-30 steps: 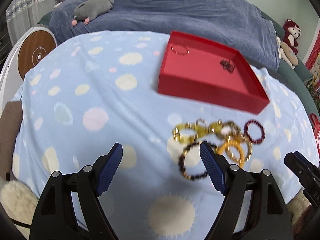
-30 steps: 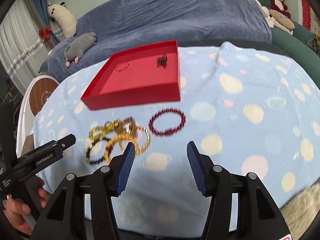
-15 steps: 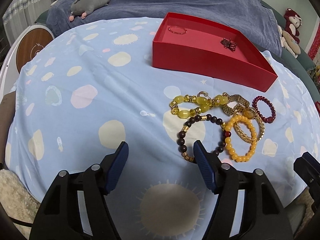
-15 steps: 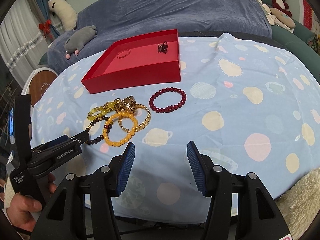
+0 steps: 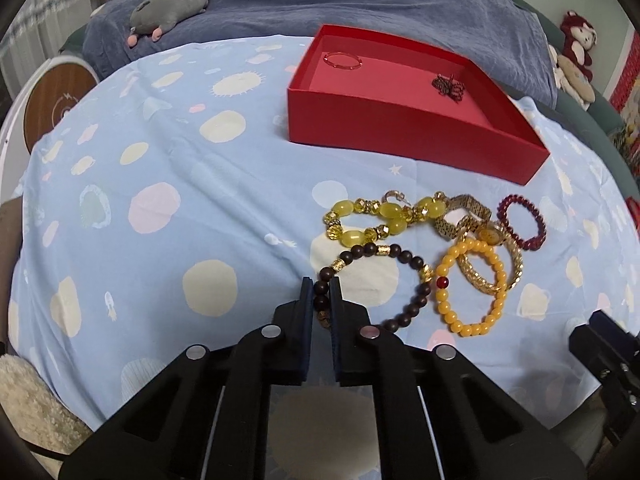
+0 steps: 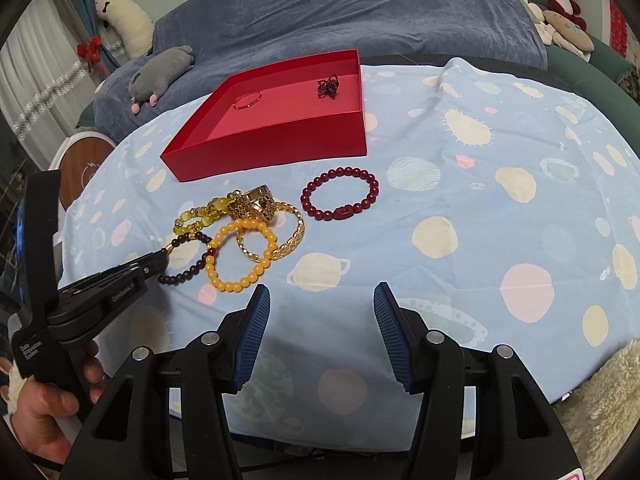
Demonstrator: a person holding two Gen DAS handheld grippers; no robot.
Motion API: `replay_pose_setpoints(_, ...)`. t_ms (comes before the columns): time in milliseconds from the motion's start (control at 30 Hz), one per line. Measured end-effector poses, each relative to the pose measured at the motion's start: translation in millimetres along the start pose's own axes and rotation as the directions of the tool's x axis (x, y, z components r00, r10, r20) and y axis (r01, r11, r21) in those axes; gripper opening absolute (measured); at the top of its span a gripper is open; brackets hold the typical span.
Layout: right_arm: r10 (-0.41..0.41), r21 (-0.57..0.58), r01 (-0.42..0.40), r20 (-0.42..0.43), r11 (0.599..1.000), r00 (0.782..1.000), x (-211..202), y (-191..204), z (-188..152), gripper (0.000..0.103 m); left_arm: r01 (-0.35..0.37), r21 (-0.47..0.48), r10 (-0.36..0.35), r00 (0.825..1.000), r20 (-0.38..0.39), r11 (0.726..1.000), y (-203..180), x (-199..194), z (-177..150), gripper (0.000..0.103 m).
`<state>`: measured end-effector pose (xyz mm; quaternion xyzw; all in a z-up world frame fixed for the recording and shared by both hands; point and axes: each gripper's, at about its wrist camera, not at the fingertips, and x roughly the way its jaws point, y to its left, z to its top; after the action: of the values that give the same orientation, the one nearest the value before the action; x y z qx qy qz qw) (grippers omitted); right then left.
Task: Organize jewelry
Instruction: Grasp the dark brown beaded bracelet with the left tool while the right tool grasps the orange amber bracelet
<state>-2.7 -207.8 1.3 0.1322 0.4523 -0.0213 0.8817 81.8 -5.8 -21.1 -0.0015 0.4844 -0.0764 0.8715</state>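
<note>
My left gripper (image 5: 320, 282) has its jaws closing, and its pads pinch the near-left beads of a dark brown bead bracelet (image 5: 424, 288) lying on the blue spotted cloth. Beside it lie an orange bead bracelet (image 5: 472, 280), a yellow-green bracelet (image 5: 384, 212), a gold watch (image 5: 464, 212) and a gold chain (image 5: 516, 260), all overlapping. A dark red bead bracelet (image 6: 340, 194) lies apart, to their right. Behind them a red box (image 5: 400, 128) holds a thin bangle (image 5: 342, 60) and a dark ornament (image 5: 448, 86). My right gripper (image 6: 320, 296) hangs open over bare cloth.
A blue-covered sofa runs behind the table, with a grey plush (image 5: 168, 8) on it and more soft toys (image 5: 576, 52) at the right. A round wood-topped stand (image 5: 52, 100) is at the left. Fluffy rug (image 5: 28, 412) shows below the table's near edge.
My left gripper sank toward the cloth and its jaws went from wide apart to pinched on the dark brown bracelet. The right gripper came a little lower, jaws unchanged.
</note>
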Motion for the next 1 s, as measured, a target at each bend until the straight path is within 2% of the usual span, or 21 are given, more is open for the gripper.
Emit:
replay_pose_setpoints(233, 0.017, 0.006, -0.017, -0.018, 1.0, 1.0, 17, 5, 13, 0.052, 0.027, -0.059, -0.025, 0.999, 0.032, 0.998, 18, -20, 1, 0.008)
replay_pose_setpoints(367, 0.024, -0.003, -0.024, -0.02, 1.0, 1.0, 27, 13, 21, 0.049, 0.01, -0.061, -0.008, 1.0, 0.027, 0.998, 25, -20, -4, 0.008)
replay_pose_setpoints(467, 0.047, -0.013, -0.048, -0.026, 0.999, 0.999, 31, 21, 25, 0.045, 0.005, -0.085, -0.005, 1.0, 0.005, 0.996, 33, -16, -9, 0.008)
replay_pose_setpoints(700, 0.076, -0.05, -0.08, -0.088, 0.996, 0.993, 44, 40, 13, 0.027, 0.009, -0.101, -0.009, 1.0, -0.006, 0.995, 37, -12, -13, 0.008)
replay_pose_setpoints(1000, 0.066, -0.023, -0.069, -0.106, 0.997, 0.992, 60, 44, 15, 0.022, 0.008, -0.105, -0.01, 1.0, -0.014, 0.994, 39, -9, -17, 0.008)
